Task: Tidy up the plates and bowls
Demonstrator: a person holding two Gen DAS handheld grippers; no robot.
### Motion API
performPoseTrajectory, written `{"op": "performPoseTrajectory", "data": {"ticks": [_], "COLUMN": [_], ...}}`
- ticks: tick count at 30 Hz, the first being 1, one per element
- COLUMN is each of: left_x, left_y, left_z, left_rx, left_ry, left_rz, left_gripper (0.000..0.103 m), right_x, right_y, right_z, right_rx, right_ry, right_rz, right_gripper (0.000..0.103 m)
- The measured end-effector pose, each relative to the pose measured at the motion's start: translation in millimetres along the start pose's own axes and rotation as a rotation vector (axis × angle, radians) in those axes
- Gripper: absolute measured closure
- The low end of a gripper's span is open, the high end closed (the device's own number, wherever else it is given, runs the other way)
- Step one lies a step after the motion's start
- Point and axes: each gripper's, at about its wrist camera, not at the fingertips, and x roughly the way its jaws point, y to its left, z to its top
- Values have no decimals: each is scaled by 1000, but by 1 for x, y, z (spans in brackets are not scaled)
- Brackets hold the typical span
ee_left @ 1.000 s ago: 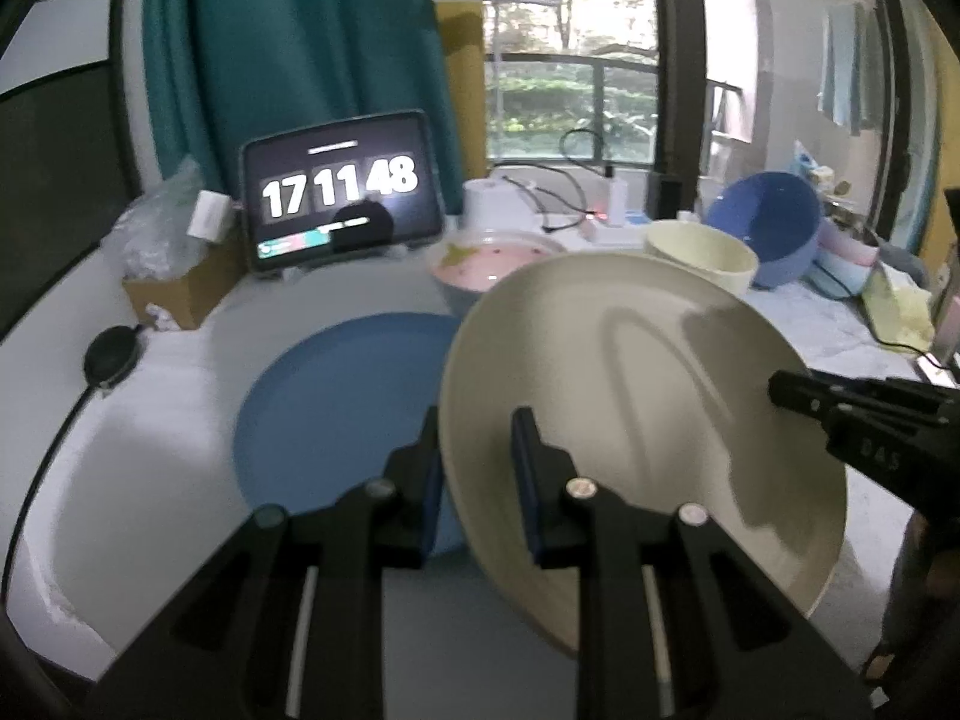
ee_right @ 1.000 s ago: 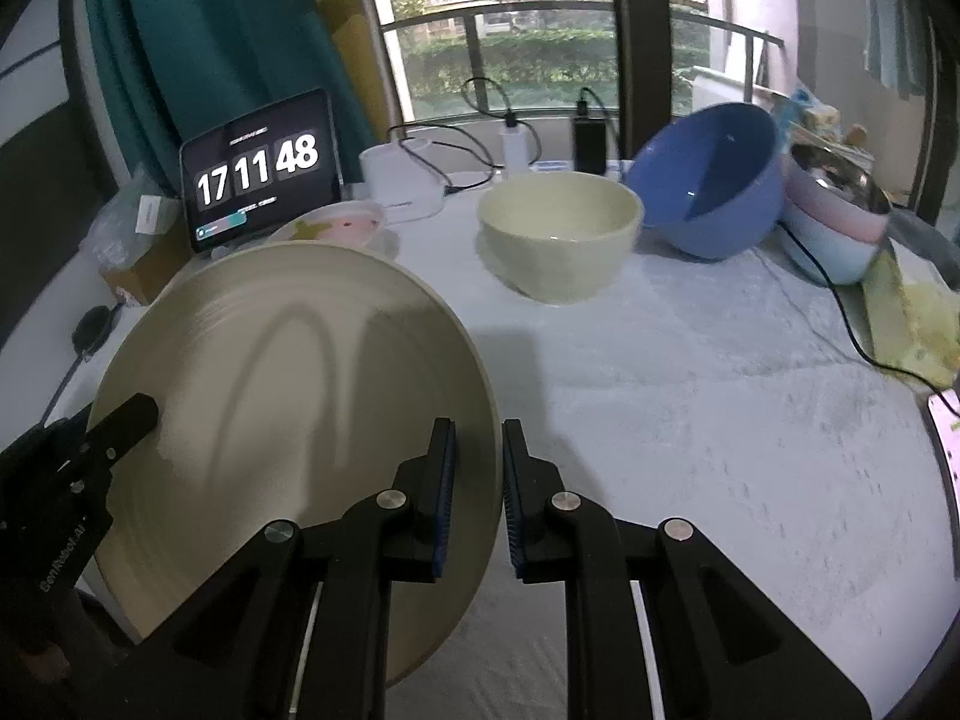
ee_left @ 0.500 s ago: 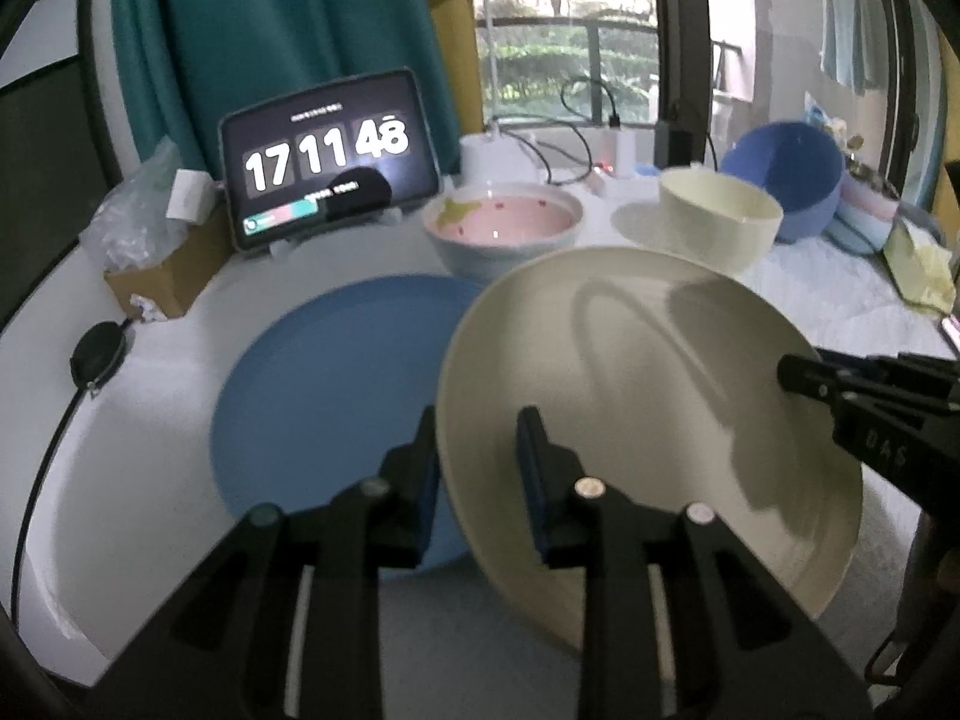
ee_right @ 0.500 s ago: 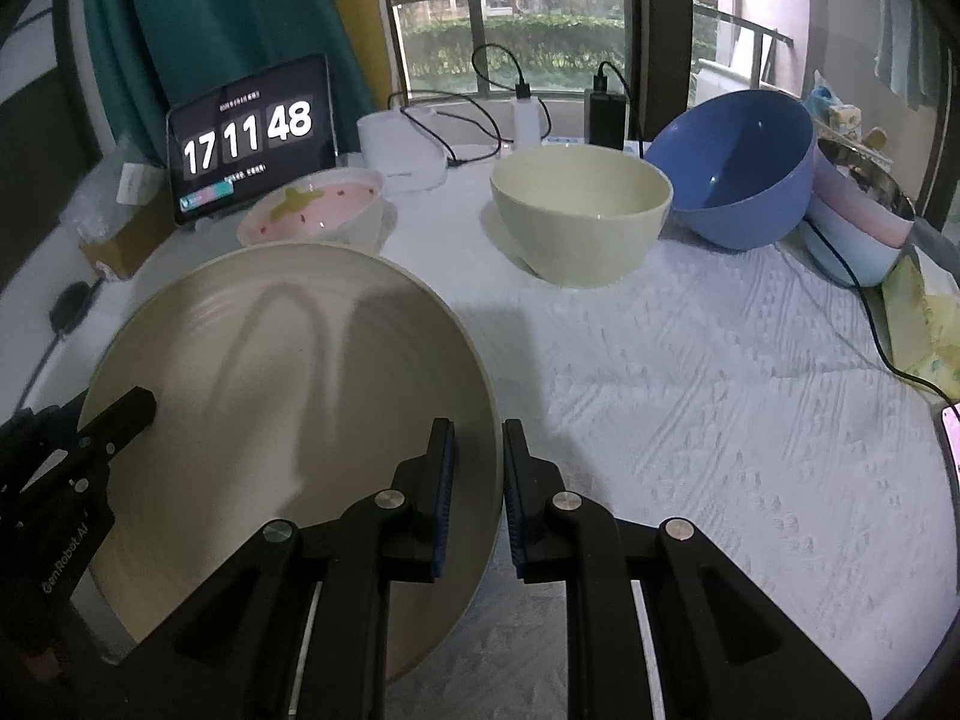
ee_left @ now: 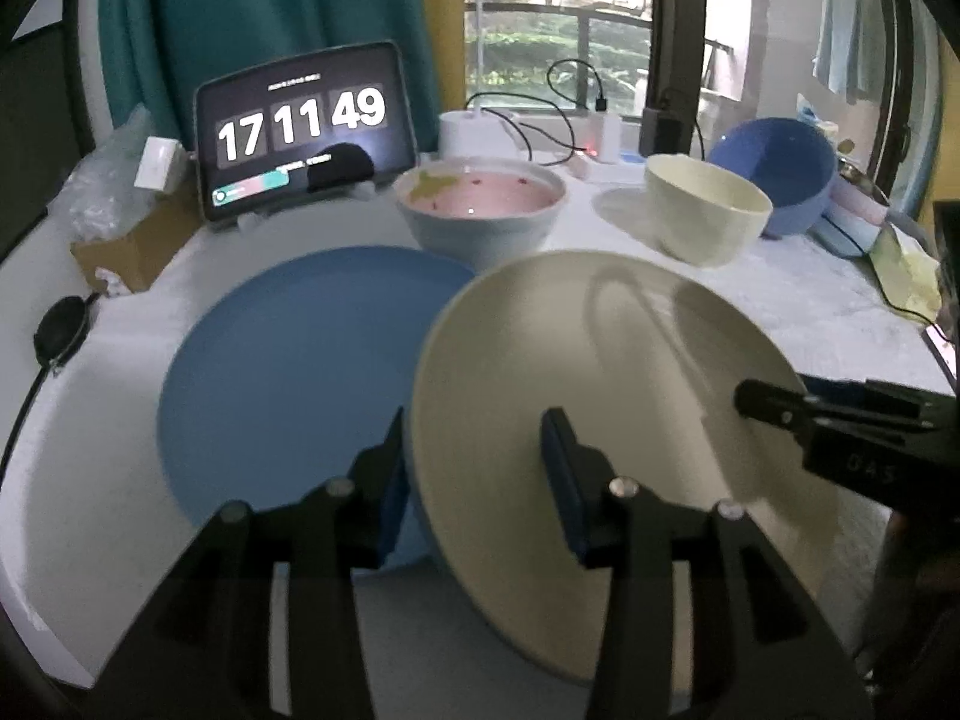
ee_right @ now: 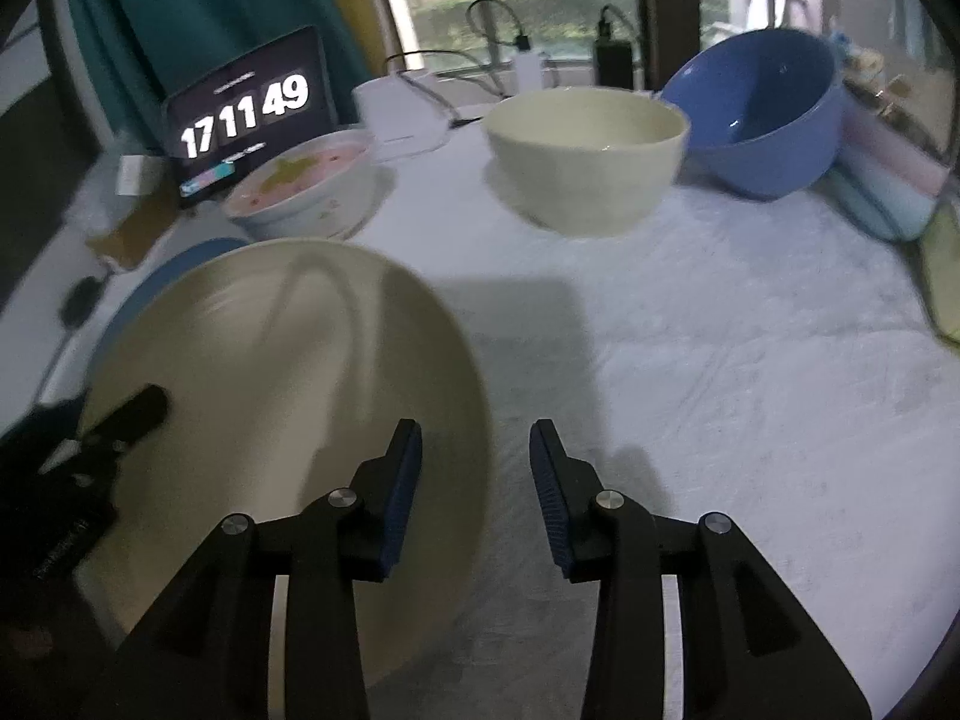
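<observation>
Both grippers have just been opening. Left gripper [ee_left: 474,474] jaws now stand apart with the rim of the round cream plastic plate [ee_left: 600,384] between them, pads no longer pressing. Right gripper [ee_right: 476,480] likewise parted, the plate's [ee_right: 282,408] opposite edge between its fingers. Compared with a second ago the plate sits lower, overlapping the flat blue round plate [ee_left: 288,384] left of the left gripper. Judgement: release under way; stacking nearly done, though off-centre. Counter [ee_right: 720,372] carries a white textured cloth; ahead stand a pink-lined bowl [ee_left: 480,210], cream bowl [ee_right: 585,156], blue bowl [ee_right: 762,120], a tablet clock [ee_left: 303,132]. Window and teal curtain [ee_left: 270,6] behind.
</observation>
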Motion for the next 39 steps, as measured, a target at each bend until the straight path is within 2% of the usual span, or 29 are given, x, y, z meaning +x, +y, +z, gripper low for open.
{"op": "performPoseTrajectory", "data": {"ticks": [3,6,14,21,27,31,35,39], "left_x": [1,-1,-2,-5,7,12,2,-6], "left_y": [0,-1,-22,-53,-70,-68,-59,-51], "left_z": [-1,-1,-3,-4,-6,-4,-4,-1], "left_rx": [-11,-27,-8,48,77,84,76,65], "left_ry": [7,19,45,47,69,82,40,13], "left_rz": [-12,-43,-119,-170,-171,-125,-103,-105], "left_gripper": [59,60,60,59,59,58,57,57], "right_x": [0,-2,-20,-38,-39,-35,-35,-37], "right_y": [2,1,-21,-46,-64,-59,-54,-53], "right_z": [0,1,-3,-8,-10,-11,-11,-9], "right_rx": [8,19,54,87,112,83,61,58], "right_ry": [0,-6,-41,-69,-66,-60,-66,-69], "right_rz": [22,4,-45,-100,-135,-144,-173,-214], "right_gripper": [72,76,77,77,77,77,77,69]}}
